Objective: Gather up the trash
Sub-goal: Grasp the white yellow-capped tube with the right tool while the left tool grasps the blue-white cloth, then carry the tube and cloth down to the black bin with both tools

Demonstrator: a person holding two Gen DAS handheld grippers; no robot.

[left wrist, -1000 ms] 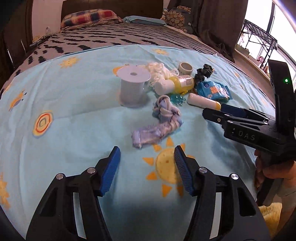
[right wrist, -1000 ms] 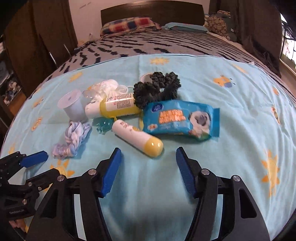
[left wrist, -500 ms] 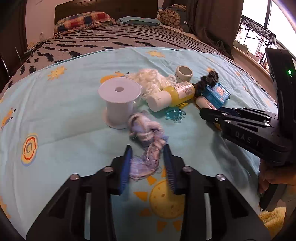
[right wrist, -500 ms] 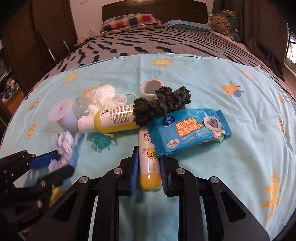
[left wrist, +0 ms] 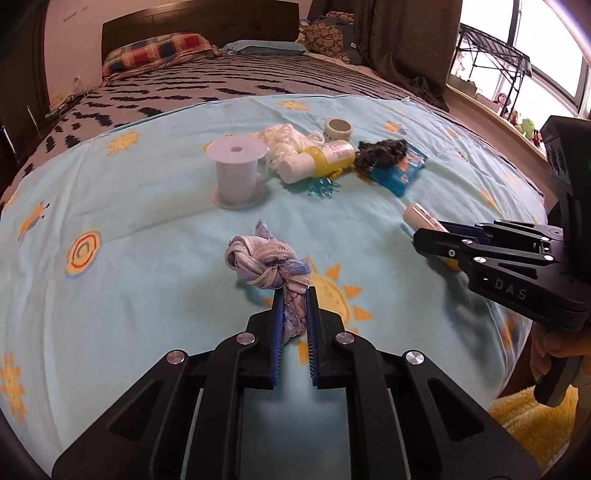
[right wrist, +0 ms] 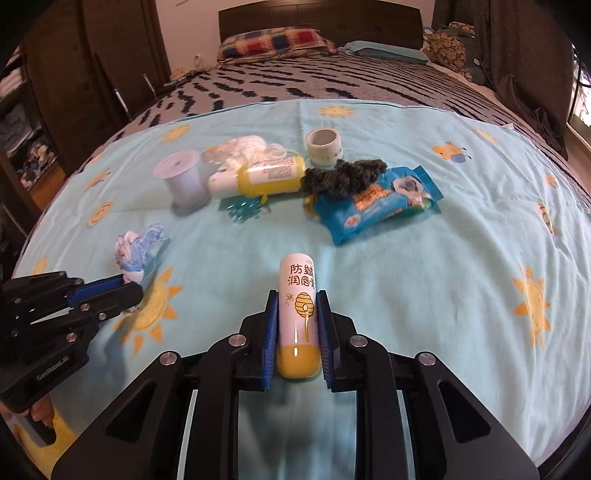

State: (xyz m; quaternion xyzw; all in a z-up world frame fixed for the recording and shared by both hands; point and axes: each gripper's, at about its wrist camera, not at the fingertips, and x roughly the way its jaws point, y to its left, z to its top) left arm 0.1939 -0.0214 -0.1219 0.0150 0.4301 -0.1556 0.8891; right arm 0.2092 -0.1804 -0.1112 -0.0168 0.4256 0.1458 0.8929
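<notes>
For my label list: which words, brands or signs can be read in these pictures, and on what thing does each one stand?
"防皲 润唇膏", with a beehive drawing: on the lip balm tube held in the right gripper.
"DAS": on the right gripper's body, seen from the left wrist view.
"GenRobot.AI", small, partly legible: on the left gripper body.
Yellow bottle: print too small to read.
Blue wipes pack: orange lettering too blurred to read.

A wide bed [left wrist: 155, 206] fills the room, spread with a light blue sheet printed with suns, over a grey cover [right wrist: 332, 83] with black zigzags. At its far end a dark wooden headboard [left wrist: 199, 26] stands against a pale wall, with a plaid pillow [left wrist: 155, 50] just before it. Beside the bed, dark curtains [left wrist: 410, 33] hang next to a bright window [left wrist: 524, 44], and on the opposite side stands a dark wooden wardrobe [right wrist: 110, 55].
</notes>
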